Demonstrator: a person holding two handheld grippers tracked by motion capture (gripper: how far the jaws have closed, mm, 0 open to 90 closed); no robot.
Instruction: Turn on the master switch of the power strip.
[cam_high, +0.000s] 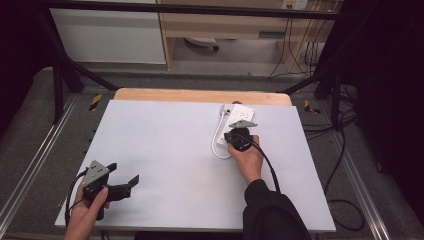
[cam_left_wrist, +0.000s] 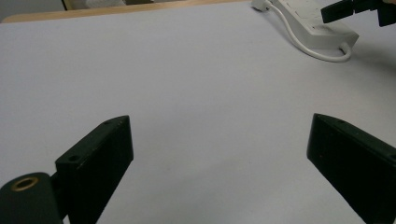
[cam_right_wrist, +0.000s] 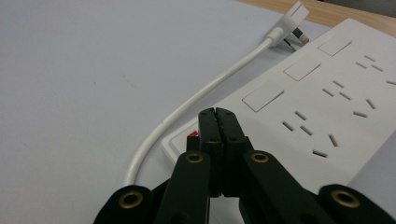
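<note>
A white power strip (cam_high: 241, 115) lies at the table's back right, its white cable (cam_high: 216, 142) looping to a plug (cam_high: 225, 108) beside it. My right gripper (cam_high: 236, 132) is over the strip's near end. In the right gripper view its jaws (cam_right_wrist: 216, 114) are shut together with nothing between them, and their tips sit right at a small red switch (cam_right_wrist: 192, 135) on the end of the strip (cam_right_wrist: 327, 93). My left gripper (cam_high: 123, 173) is held low at the front left, open and empty (cam_left_wrist: 219, 154), and pointing across the table toward the strip (cam_left_wrist: 308, 25).
The table has a pale sheet (cam_high: 170, 150) over it and a wooden edge (cam_high: 200, 95) at the back. A black frame (cam_high: 200, 9) surrounds the table, and cables (cam_high: 345, 165) run along the floor at the right.
</note>
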